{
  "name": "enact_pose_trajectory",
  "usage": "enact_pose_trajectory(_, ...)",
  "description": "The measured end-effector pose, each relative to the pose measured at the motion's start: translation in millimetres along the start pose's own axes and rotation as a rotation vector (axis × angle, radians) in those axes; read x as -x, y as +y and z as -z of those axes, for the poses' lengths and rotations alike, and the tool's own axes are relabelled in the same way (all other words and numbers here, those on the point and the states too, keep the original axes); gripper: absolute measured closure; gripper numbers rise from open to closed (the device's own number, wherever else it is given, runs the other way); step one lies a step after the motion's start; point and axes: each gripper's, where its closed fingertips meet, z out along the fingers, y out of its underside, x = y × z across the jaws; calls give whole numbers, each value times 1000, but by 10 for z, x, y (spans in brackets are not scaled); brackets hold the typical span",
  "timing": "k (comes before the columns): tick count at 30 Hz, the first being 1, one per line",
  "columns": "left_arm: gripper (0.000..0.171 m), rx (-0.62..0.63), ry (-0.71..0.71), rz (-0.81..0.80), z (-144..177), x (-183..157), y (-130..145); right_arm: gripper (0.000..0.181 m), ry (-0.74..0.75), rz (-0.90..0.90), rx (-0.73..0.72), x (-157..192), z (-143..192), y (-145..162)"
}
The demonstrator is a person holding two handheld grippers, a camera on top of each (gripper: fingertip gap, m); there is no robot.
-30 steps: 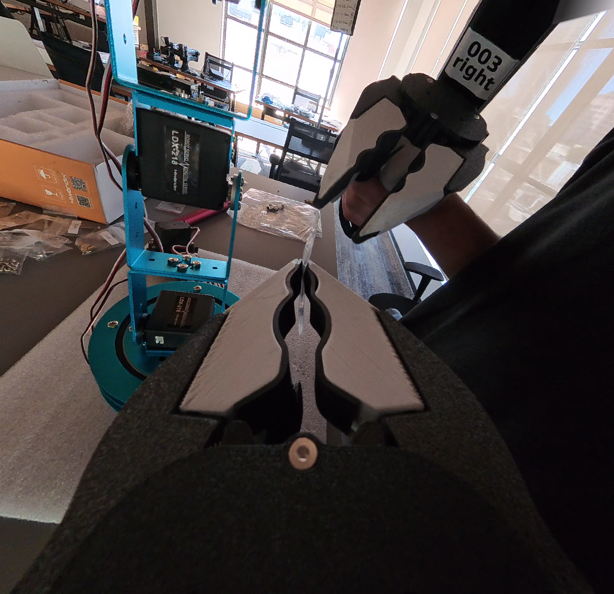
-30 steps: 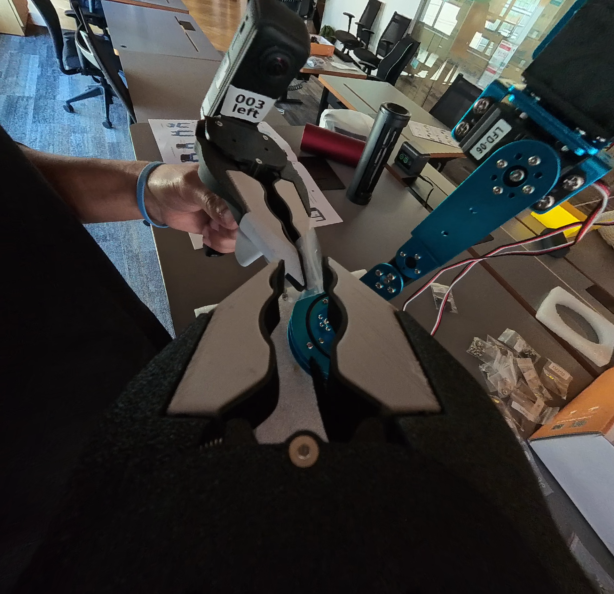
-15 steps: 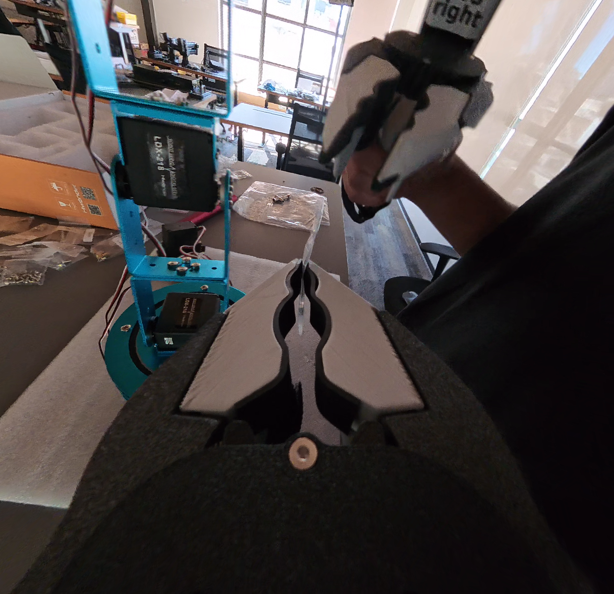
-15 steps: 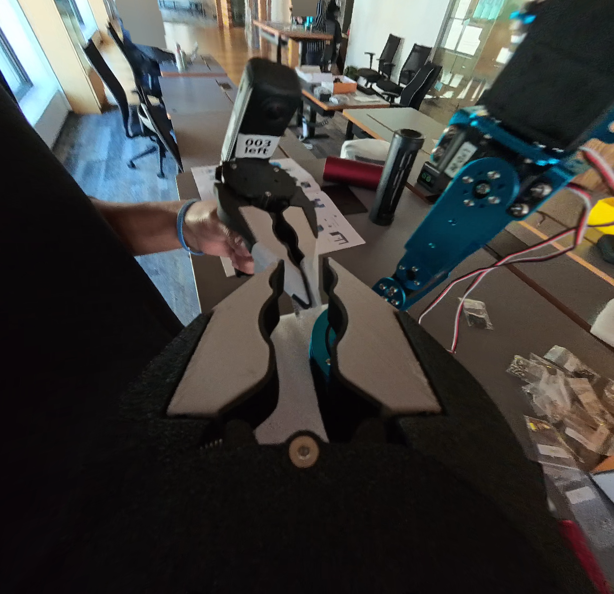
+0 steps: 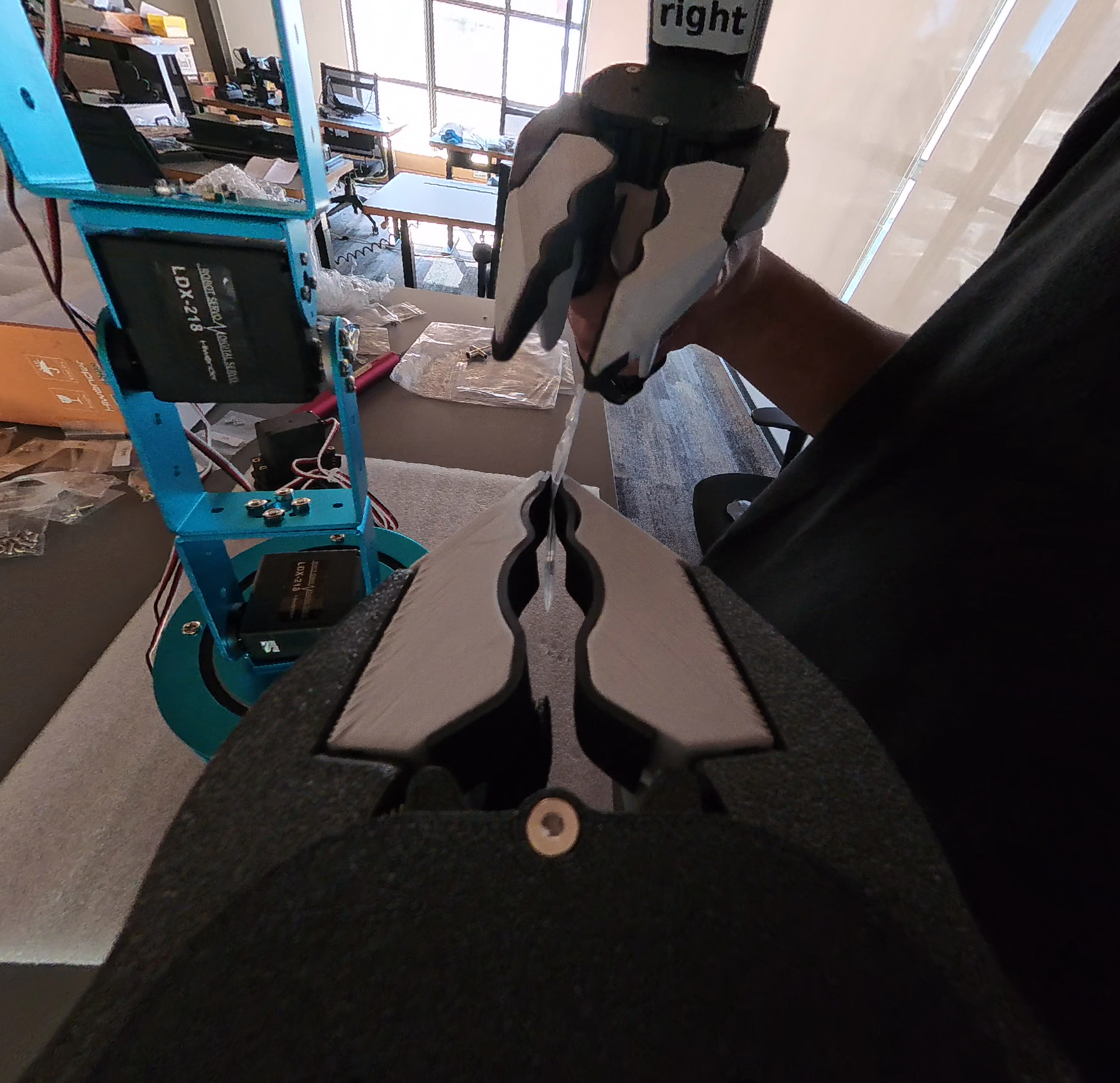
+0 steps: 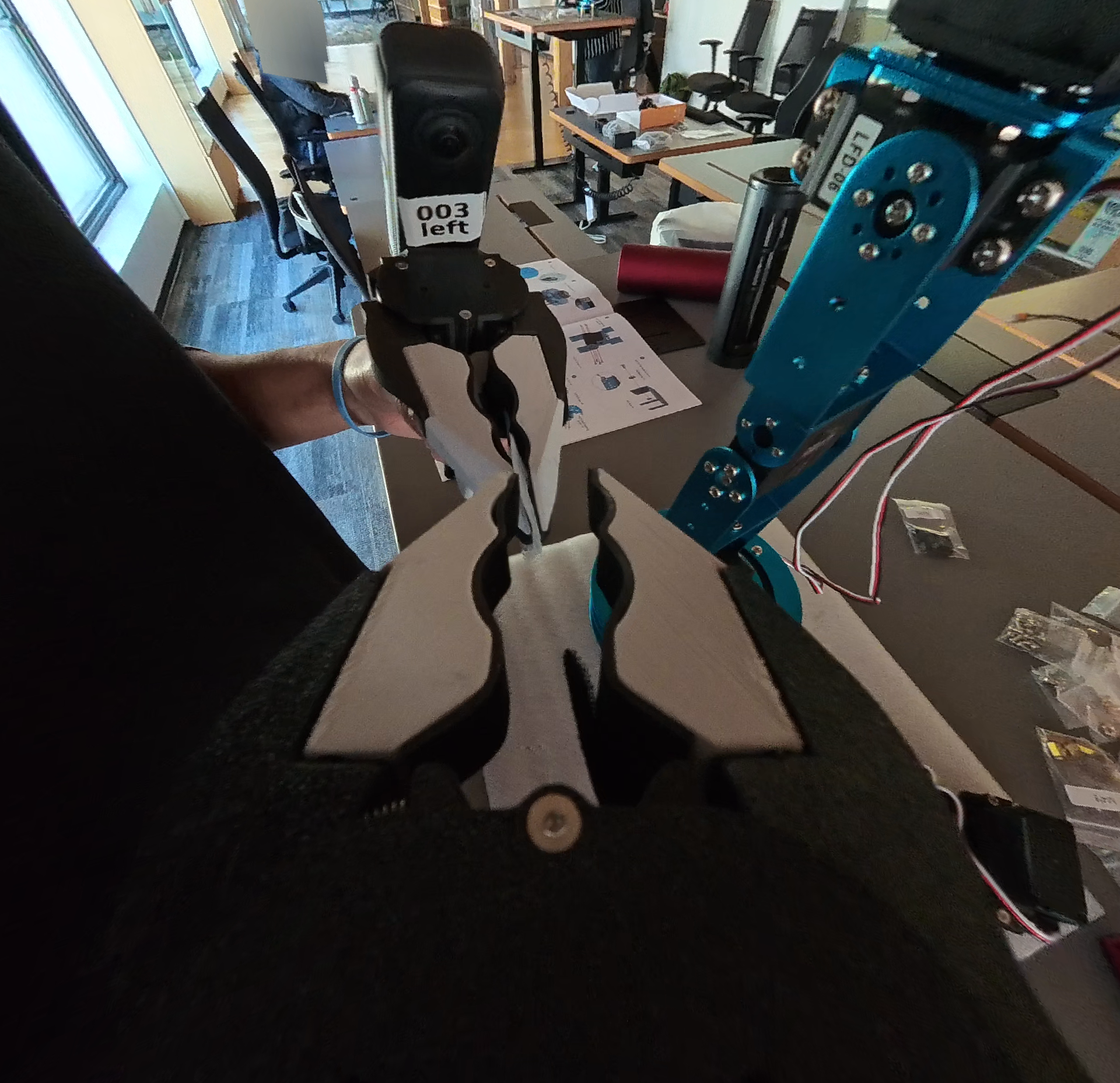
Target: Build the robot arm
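Observation:
My left gripper (image 5: 548, 491) is shut on a thin clear plastic bag (image 5: 568, 433), seen edge-on and sticking up from its fingertips. My right gripper (image 5: 563, 369) hangs above it, open, fingers pointing down, with the bag's top edge between its tips. In the right wrist view my right gripper (image 6: 553, 481) is open and the bag (image 6: 520, 466) lies close to its left finger, held by the left gripper (image 6: 526, 508). A blue metal robot arm (image 5: 224, 339) with black servos stands on a round blue base (image 5: 182, 678) to the left. It also shows in the right wrist view (image 6: 848, 327).
A white foam mat (image 5: 73, 751) lies under the arm on a brown table. An orange box (image 5: 42, 381), small parts bags (image 5: 54, 496) (image 6: 1079, 660), a loose servo (image 6: 1024, 860), a flat clear bag (image 5: 485, 369), a red cylinder (image 6: 673, 269), a black cylinder (image 6: 757, 266) and an instruction sheet (image 6: 612, 363) surround it. My left and right fingertips are right by each other. Left tips and right tips are each some 15 cm from the round blue base (image 5: 182, 678).
My right gripper has swung from a tilt at the upper right to upright over the bag's top edge, still open. My left gripper keeps hold of the bag.

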Motion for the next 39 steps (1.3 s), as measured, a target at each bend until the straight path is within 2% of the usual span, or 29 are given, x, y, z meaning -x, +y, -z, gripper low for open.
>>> enact_pose_trajectory(39,171,40,33,25,-74,8,62,161,24,53,72,-59,27,105)
